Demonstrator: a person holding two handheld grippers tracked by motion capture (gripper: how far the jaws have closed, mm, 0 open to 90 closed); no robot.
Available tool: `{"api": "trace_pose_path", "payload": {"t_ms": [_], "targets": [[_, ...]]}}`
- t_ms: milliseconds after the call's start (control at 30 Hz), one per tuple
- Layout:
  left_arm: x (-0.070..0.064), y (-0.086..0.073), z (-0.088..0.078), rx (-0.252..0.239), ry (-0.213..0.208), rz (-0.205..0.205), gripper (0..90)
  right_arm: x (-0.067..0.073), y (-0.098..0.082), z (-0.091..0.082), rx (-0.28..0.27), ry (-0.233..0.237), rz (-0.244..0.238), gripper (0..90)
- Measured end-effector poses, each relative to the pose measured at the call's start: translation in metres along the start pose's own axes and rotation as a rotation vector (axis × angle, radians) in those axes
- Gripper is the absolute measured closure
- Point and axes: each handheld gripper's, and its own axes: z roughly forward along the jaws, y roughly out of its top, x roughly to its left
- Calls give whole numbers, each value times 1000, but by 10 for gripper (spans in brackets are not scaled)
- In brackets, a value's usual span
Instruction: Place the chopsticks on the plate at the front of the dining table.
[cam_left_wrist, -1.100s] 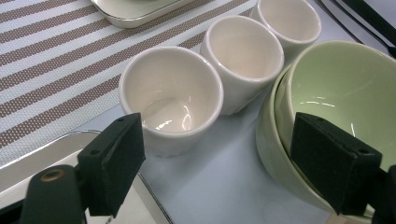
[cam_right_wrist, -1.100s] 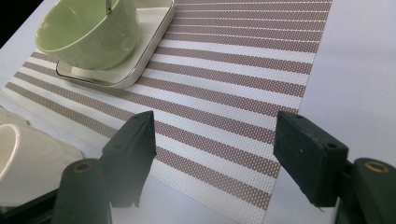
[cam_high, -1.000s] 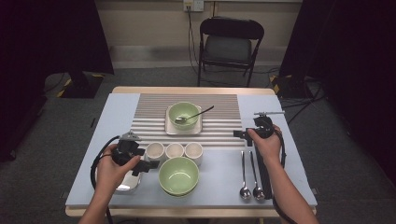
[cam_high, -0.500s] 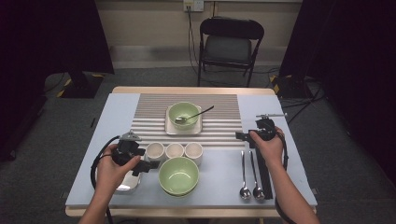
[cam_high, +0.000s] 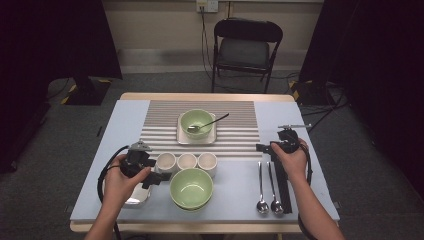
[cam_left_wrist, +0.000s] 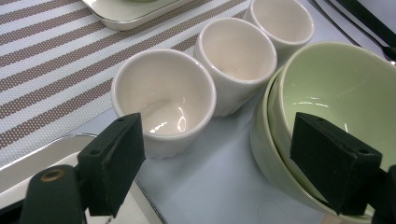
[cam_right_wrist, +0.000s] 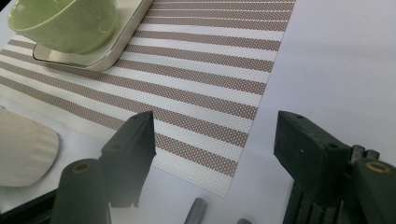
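Note:
Three white cups (cam_high: 187, 161) stand in a row at the near edge of the striped placemat (cam_high: 200, 135). Two stacked green bowls (cam_high: 191, 187) sit just in front of them. My left gripper (cam_high: 159, 172) is open beside the leftmost cup. In the left gripper view this cup (cam_left_wrist: 163, 100) and the bowls' rim (cam_left_wrist: 336, 93) lie ahead of the open left gripper (cam_left_wrist: 224, 168), touching neither pad. My right gripper (cam_high: 262, 148) hovers open at the placemat's right edge, above two spoons (cam_high: 267, 190). The right gripper (cam_right_wrist: 222, 158) has only mat (cam_right_wrist: 210, 70) between its pads.
A green bowl (cam_high: 196, 122) with a spoon (cam_high: 215, 120) in it sits on a square plate (cam_high: 181, 137) at the middle back. A white square plate (cam_high: 134, 199) lies under my left hand. A black strip (cam_high: 283, 187) lies right of the spoons. A folding chair (cam_high: 245, 47) stands beyond the table.
My right hand has drifted slightly toward the near side of the table. The left hand and all the dishes have kept their places.

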Motion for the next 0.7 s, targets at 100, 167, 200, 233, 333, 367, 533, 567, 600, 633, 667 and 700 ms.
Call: {"api": "trace_pose_path", "payload": {"t_ms": [100, 167, 200, 233, 333, 367, 533, 567, 600, 633, 667, 700], "targets": [[0, 0, 1, -1, -2, -6, 175, -3, -3, -1, 6, -6, 2, 288], [0, 0, 1, 1, 1, -1, 176, -4, -4, -2, 7, -8, 8, 288], [0, 0, 1, 2, -1, -1, 176, -5, -4, -2, 8, -9, 5, 288], [0, 0, 1, 2, -1, -1, 175, -5, -4, -2, 9, -8, 11, 288], [0, 0, 1, 2, 0, -2, 176, -7, -5, -2, 8, -13, 7, 288], [0, 0, 1, 1, 0, -3, 175, -8, -6, -2, 10, -14, 8, 288], [0, 0, 1, 1, 1, -1, 176, -11, -9, -4, 12, -20, 13, 289], [0, 0, 1, 1, 2, -1, 175, -11, -9, -4, 9, -17, 12, 289], [0, 0, 1, 1, 0, -1, 176, -12, -10, -4, 11, -18, 16, 289], [0, 0, 1, 2, -1, -1, 176, -12, -10, -4, 9, -20, 12, 289], [0, 0, 1, 2, 1, -1, 176, -13, -10, -5, 12, -21, 18, 288], [0, 0, 1, 2, 1, 0, 176, -13, -10, -5, 9, -19, 16, 288]]}}
